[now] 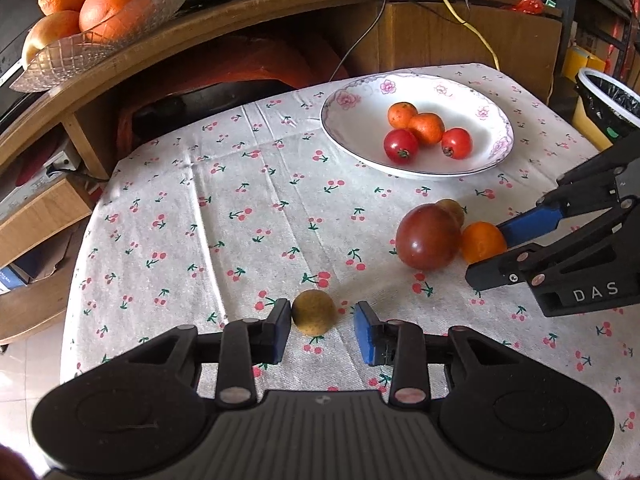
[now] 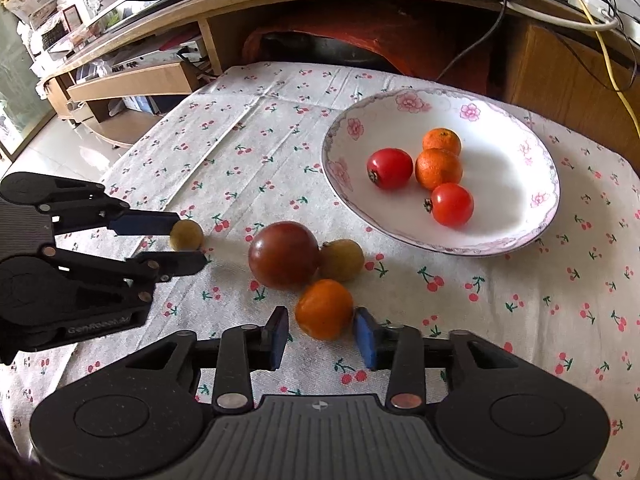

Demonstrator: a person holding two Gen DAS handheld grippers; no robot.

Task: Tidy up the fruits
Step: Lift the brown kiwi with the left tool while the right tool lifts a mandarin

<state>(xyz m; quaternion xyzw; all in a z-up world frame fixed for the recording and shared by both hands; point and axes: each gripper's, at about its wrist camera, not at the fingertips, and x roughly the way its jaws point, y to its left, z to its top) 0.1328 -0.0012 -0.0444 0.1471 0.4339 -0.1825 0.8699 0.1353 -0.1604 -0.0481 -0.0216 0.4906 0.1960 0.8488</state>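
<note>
Left tool (image 1: 322, 326) gapes around the small brown fruit (image 1: 313, 312) on the bench (image 1: 200, 240), not clamped. Right tool (image 2: 320, 330) likewise brackets the small orange (image 2: 325, 309), at 7 o'clock from the plate (image 2: 500, 246). Both judged light, round, roll-prone: grip across the widest part, gently.

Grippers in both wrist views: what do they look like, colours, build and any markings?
Both are matte black plastic linkage frames with silver rivets and blue pads on the fingers. The left gripper has a ribbed base. The right gripper looks the same; its side reads "DAS". No cables or sleeves visible.
</note>
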